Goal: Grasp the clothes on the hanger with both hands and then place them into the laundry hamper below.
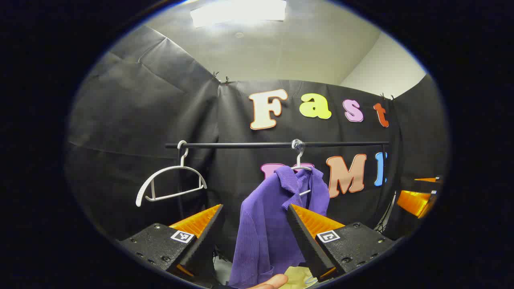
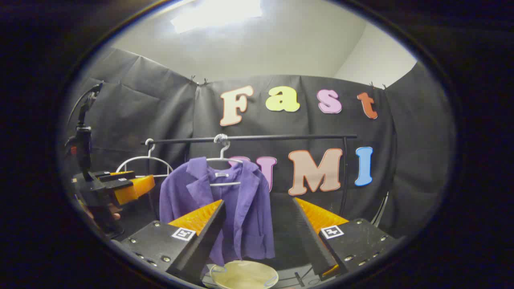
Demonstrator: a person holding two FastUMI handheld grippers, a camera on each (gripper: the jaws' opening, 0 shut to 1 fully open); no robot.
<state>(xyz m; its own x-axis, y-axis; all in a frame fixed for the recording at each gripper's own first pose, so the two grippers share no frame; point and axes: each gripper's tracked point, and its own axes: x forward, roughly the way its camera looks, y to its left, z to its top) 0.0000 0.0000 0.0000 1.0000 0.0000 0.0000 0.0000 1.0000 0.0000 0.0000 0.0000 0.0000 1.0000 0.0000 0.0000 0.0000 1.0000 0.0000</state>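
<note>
A purple jacket (image 1: pixel 263 228) hangs on a white hanger (image 1: pixel 299 160) from a black rail (image 1: pixel 241 145). My left gripper (image 1: pixel 255 206) is open in front of it, its fingers framing the jacket without touching it. In the right gripper view the jacket (image 2: pixel 241 216) hangs left of centre, with the right gripper (image 2: pixel 258 201) open before its right edge, still apart from it. The pale round laundry hamper (image 2: pixel 243 275) sits below the jacket, and its rim (image 1: pixel 299 277) peeks out low in the left gripper view.
An empty white hanger (image 1: pixel 168 184) hangs at the rail's left end. The other gripper (image 1: pixel 417 200) shows at the far right. In the right gripper view the left gripper (image 2: pixel 120 188), held by a hand, is at the left. A fingertip (image 1: pixel 273 281) lies at the bottom edge.
</note>
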